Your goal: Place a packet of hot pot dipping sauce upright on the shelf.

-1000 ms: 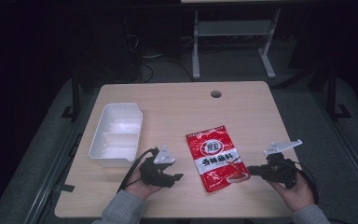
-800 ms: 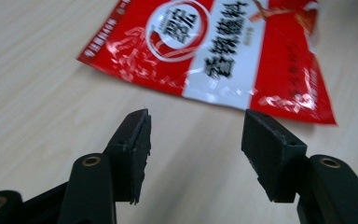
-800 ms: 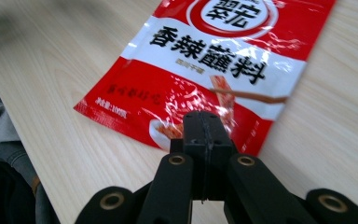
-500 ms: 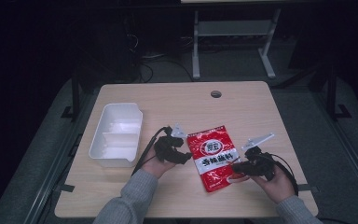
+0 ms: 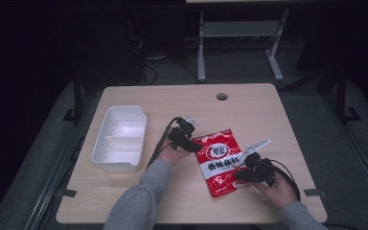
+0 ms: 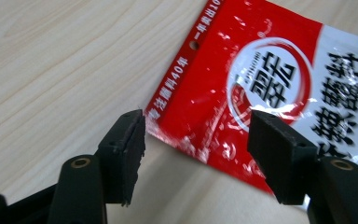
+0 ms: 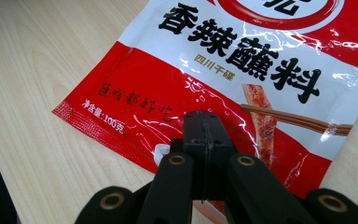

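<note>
A red and white seasoning packet [image 5: 220, 160] lies flat on the wooden table [image 5: 249, 115]. My left gripper [image 5: 196, 145] is at the packet's upper left corner. In the left gripper view its jaws [image 6: 196, 140] stand apart and have just been opening; the corner of the packet [image 6: 261, 84] lies between them, with neither pad pressing on it. My right gripper [image 5: 238, 175] is at the packet's lower right edge. In the right gripper view its jaws [image 7: 203, 121] are shut together, tips over the packet [image 7: 242, 60], which lies flat under them.
A white two-compartment tray [image 5: 110, 163] stands empty at the table's left. A round cable hole [image 5: 222, 96] sits near the far edge. A metal stand [image 5: 239, 33] and cables are on the floor behind the table.
My left hand has moved forward and right to the packet's upper left corner, its jaws wider apart. My right hand has shifted left onto the packet's lower edge.
</note>
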Available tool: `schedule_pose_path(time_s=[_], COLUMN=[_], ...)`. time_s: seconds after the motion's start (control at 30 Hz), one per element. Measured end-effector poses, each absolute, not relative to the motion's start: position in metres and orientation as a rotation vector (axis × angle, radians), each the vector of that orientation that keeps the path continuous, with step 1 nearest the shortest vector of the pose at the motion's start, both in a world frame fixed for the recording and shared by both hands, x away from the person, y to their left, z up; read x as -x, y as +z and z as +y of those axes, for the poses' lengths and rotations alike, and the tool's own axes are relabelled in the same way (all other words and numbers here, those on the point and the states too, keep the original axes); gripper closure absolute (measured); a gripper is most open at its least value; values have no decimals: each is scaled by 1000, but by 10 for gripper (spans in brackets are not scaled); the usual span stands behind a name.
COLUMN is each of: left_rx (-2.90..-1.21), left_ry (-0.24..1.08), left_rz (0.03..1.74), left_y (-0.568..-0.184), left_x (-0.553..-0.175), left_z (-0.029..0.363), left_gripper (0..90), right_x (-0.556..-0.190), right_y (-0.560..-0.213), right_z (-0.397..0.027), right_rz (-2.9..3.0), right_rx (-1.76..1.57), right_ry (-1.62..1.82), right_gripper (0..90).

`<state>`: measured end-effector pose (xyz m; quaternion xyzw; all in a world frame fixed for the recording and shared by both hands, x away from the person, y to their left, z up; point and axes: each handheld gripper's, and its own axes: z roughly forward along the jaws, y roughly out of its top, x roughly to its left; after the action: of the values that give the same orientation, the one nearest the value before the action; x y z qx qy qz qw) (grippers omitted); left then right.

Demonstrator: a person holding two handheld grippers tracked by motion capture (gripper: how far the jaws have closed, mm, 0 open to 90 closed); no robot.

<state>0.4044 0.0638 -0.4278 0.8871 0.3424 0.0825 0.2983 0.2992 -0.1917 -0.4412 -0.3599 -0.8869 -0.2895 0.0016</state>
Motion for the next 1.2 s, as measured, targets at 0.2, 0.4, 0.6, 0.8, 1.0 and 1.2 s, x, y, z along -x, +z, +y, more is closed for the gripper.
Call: schedule_pose_path(time_s=[0.2,0.4,0.6,0.8,1.0,1.2], left_rx=[-2353,-2330,-2278,-2312,-2334,-2338], left_ry=[184,61,-41,-72,-47,-53], left_rz=[973,1000,962,933,946,956], left_y=[-438,-444,-441,-444,-448,-453], left_x=[-419,-427,-427,-426,-428,-430], left_z=[63,69,73,71,67,65], left_gripper=[372,474,602,637,604,608], right_x=[-298,-298,-298,-298,-298,-299], right_y=[-442,-442,-442,-443,-443,-443], right_z=[-191,-192,-192,-192,-192,-192], right_rz=[-2797,-2788,-2791,-2793,-2789,-2786], right_rx=[1121,1122,1119,1118,1118,1117], right_ry=[-910,-922,-923,-927,-931,-935], right_gripper=[896,895,895,895,894,894])
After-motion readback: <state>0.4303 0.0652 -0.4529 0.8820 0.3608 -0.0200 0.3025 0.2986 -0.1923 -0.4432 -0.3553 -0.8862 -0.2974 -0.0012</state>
